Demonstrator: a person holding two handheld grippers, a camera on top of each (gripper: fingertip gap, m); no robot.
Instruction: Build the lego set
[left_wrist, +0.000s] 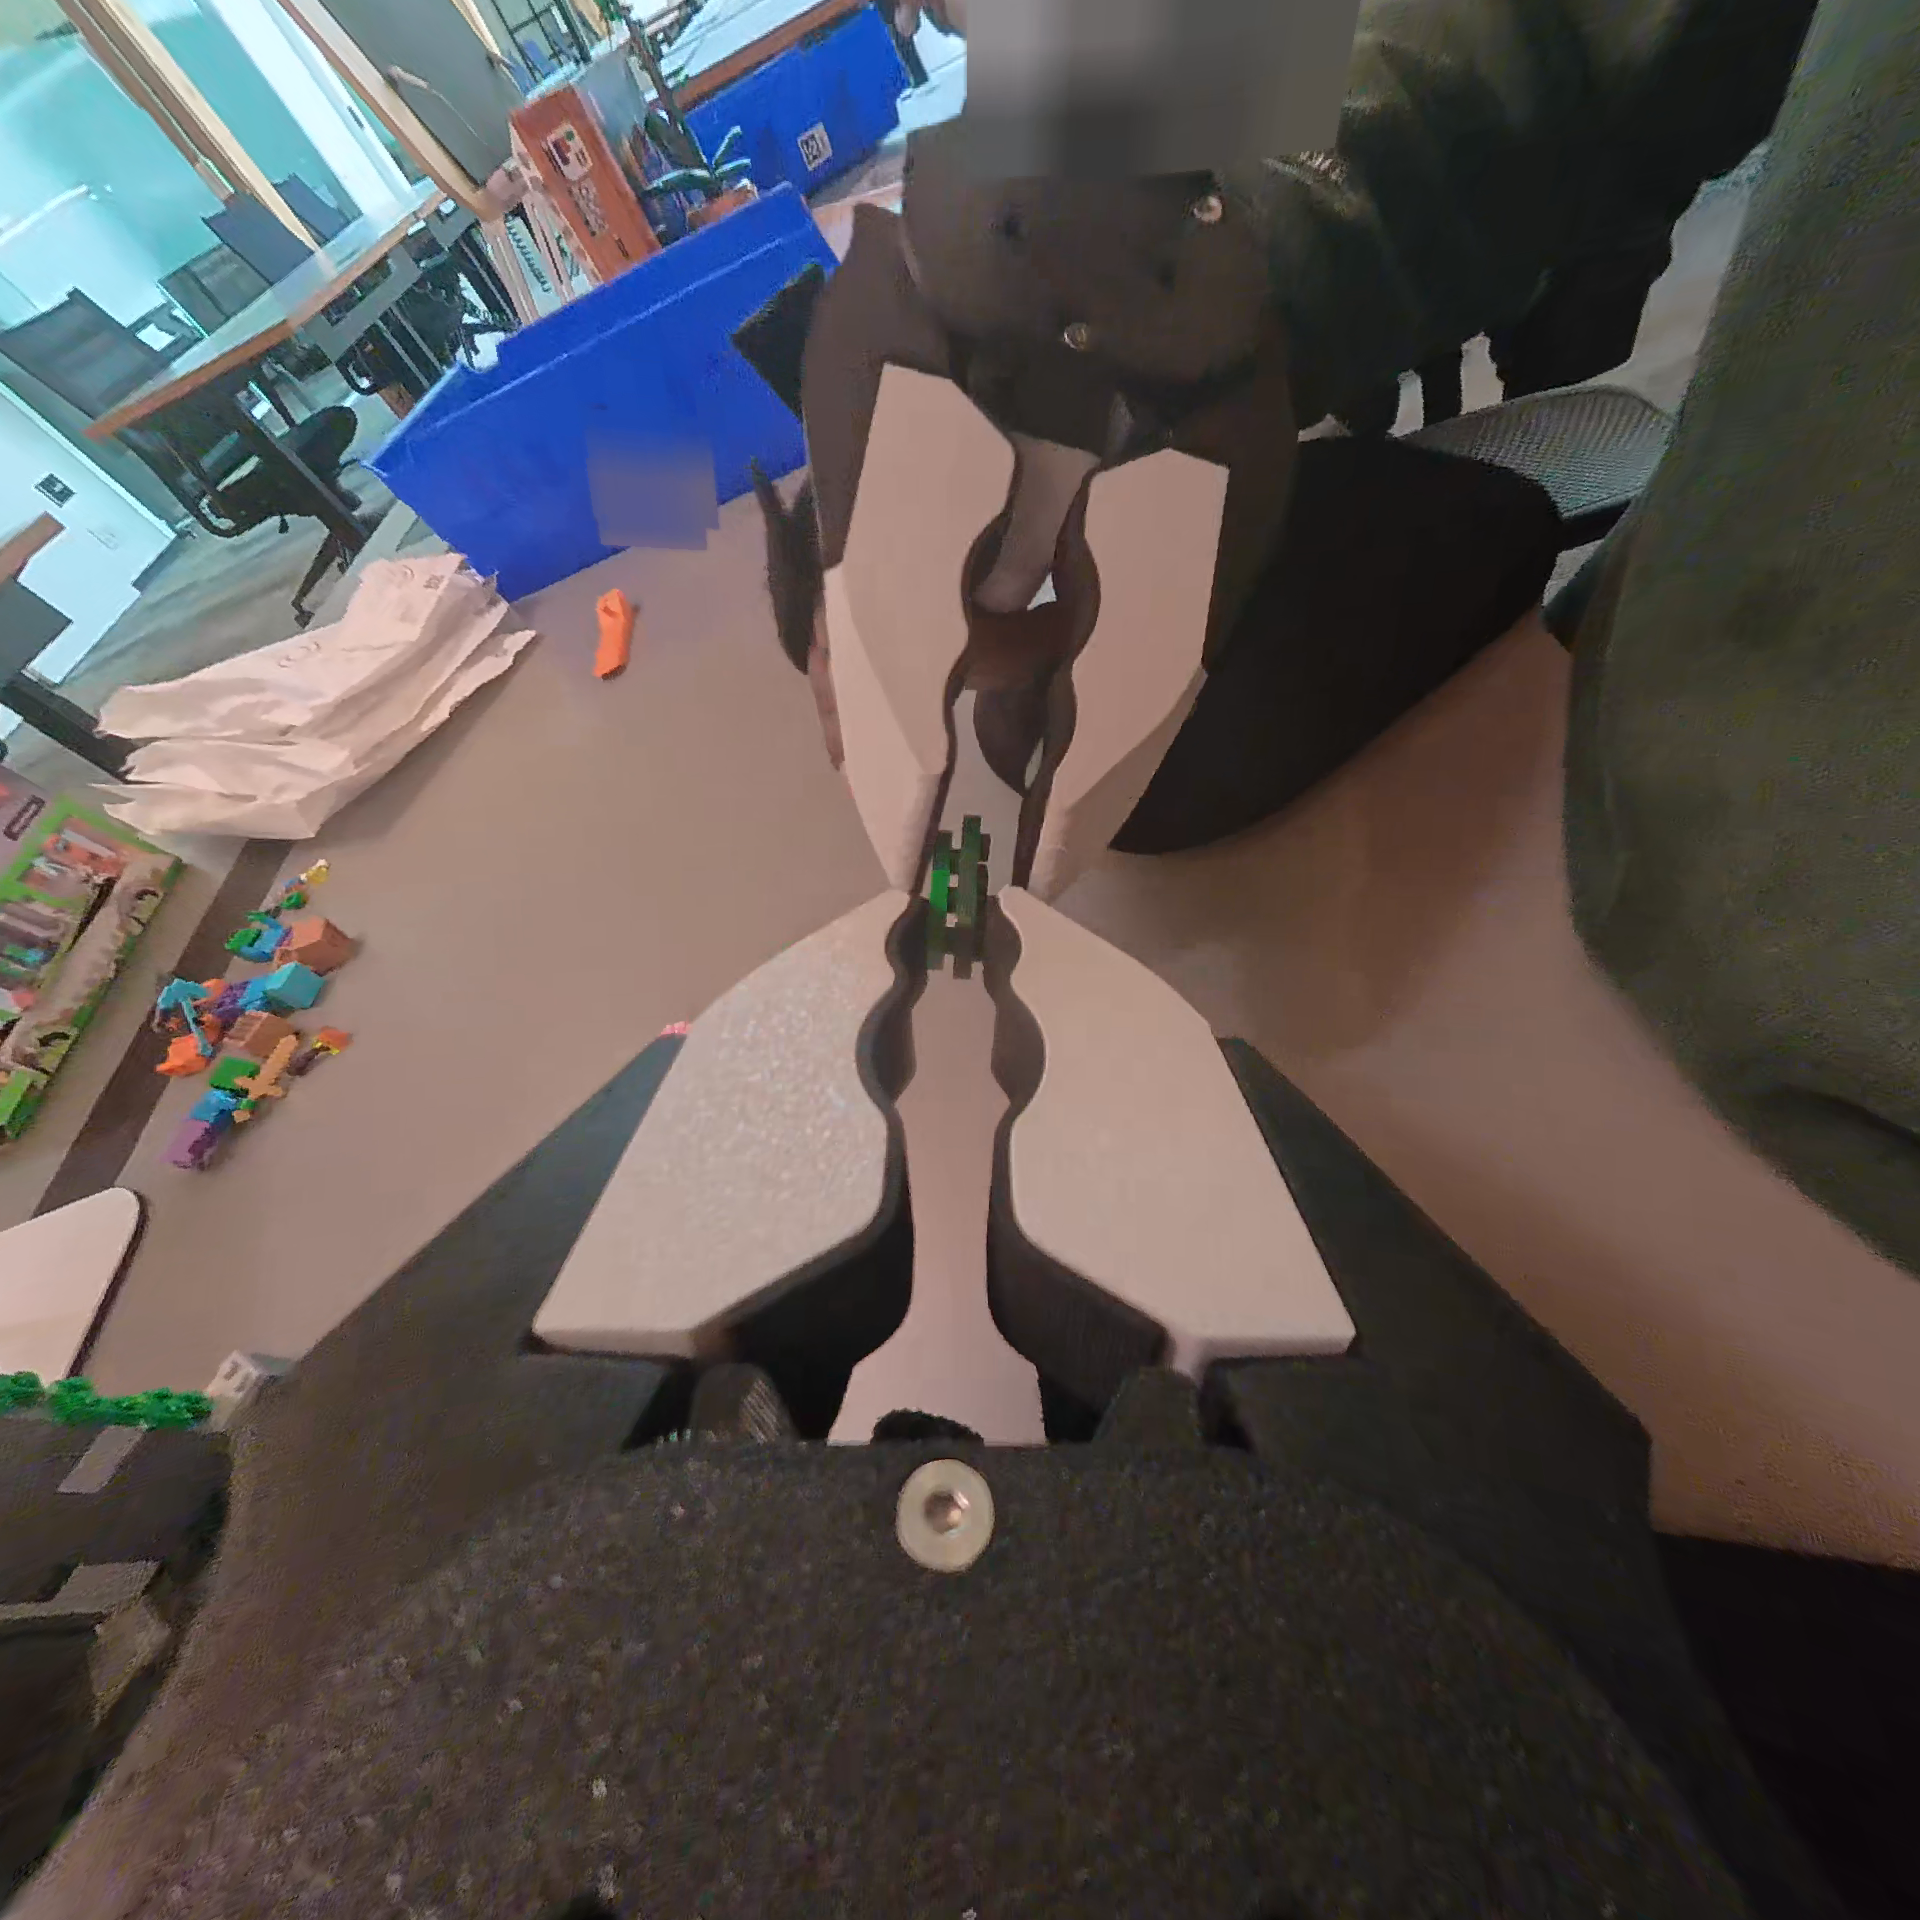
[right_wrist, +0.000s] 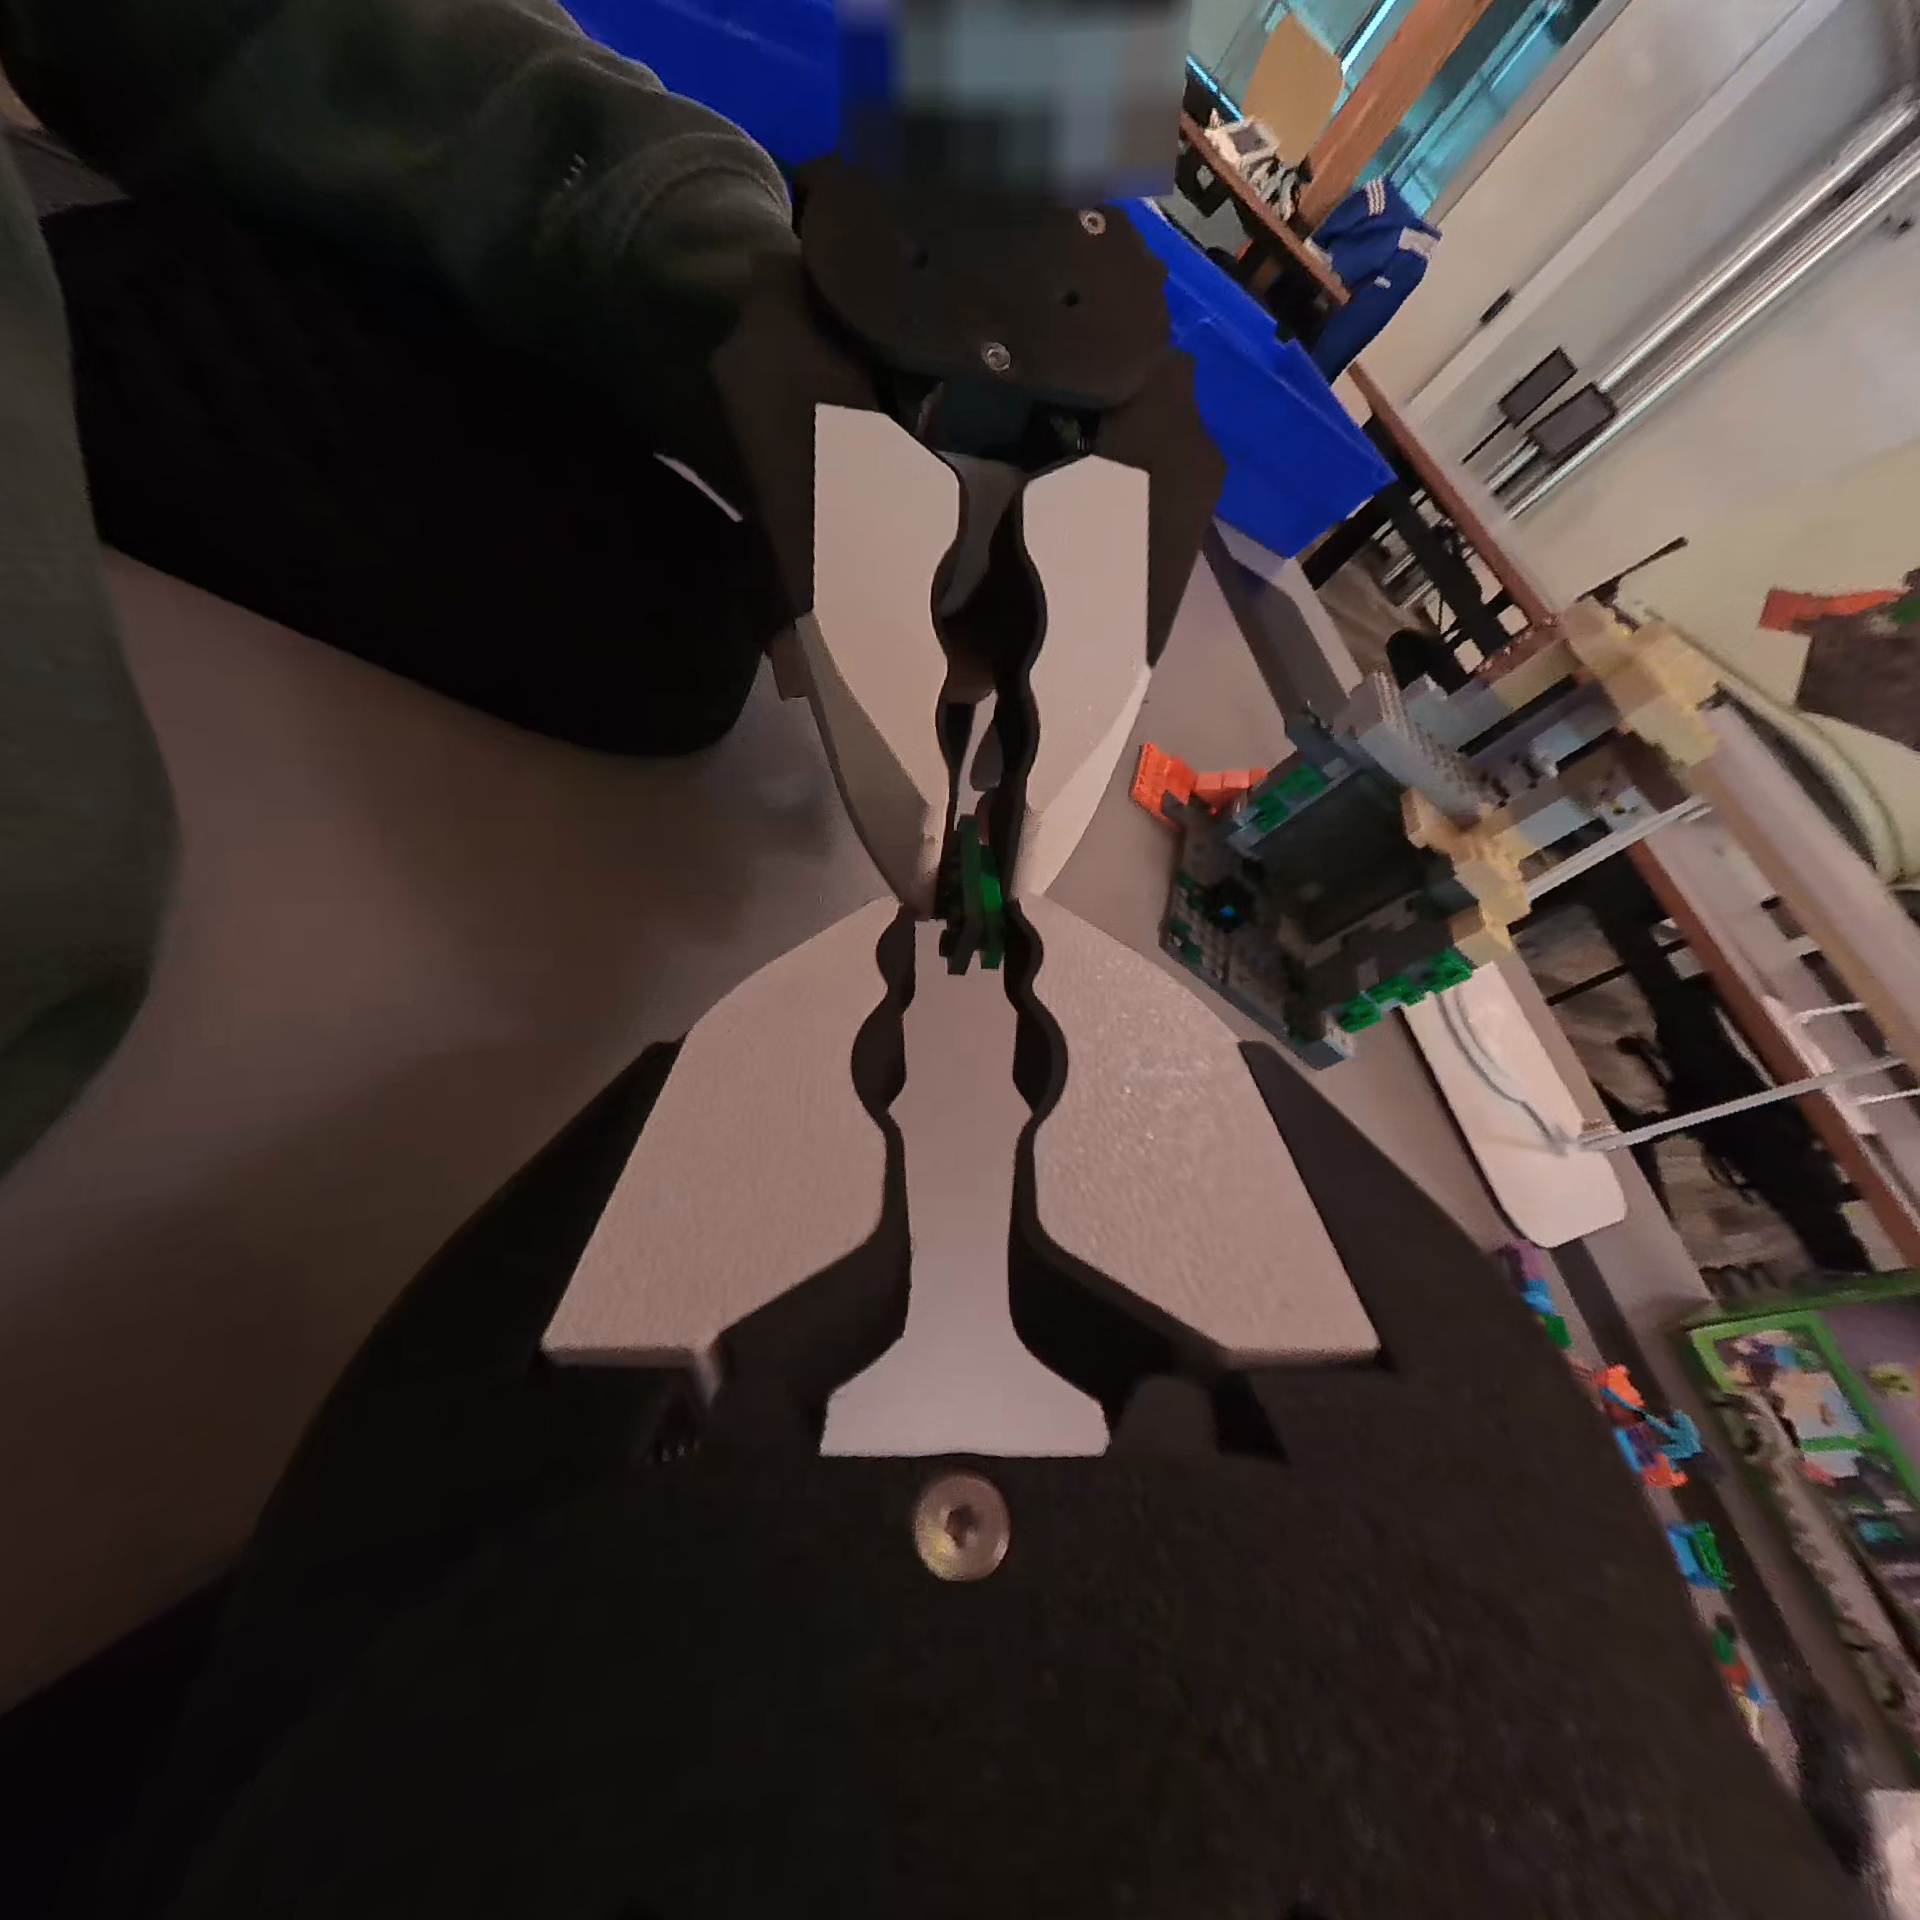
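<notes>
My two grippers meet tip to tip above the grey table (left_wrist: 582, 894). A small green lego piece (left_wrist: 958, 896) sits between the tips. In the left wrist view, my left gripper (left_wrist: 951, 928) is shut on its near end, and the right gripper (left_wrist: 977, 868) comes from the far side, shut on its other end. The right wrist view mirrors this: my right gripper (right_wrist: 966, 930) pinches the green piece (right_wrist: 975, 902), and the left gripper (right_wrist: 977, 857) holds it from the far side. I cannot tell if the green piece is one part or two pressed together.
A pile of loose coloured lego parts (left_wrist: 249, 1029) lies left, beside the set's box (left_wrist: 62, 935) and white paper bags (left_wrist: 312, 707). An orange piece (left_wrist: 613, 634) and a blue bin (left_wrist: 623, 416) lie beyond. The partly built grey-green model (right_wrist: 1351, 873) stands right. A person's dark sleeves (left_wrist: 1766, 623) frame both views. Both grippers' tips are close together, under 4 cm apart.
</notes>
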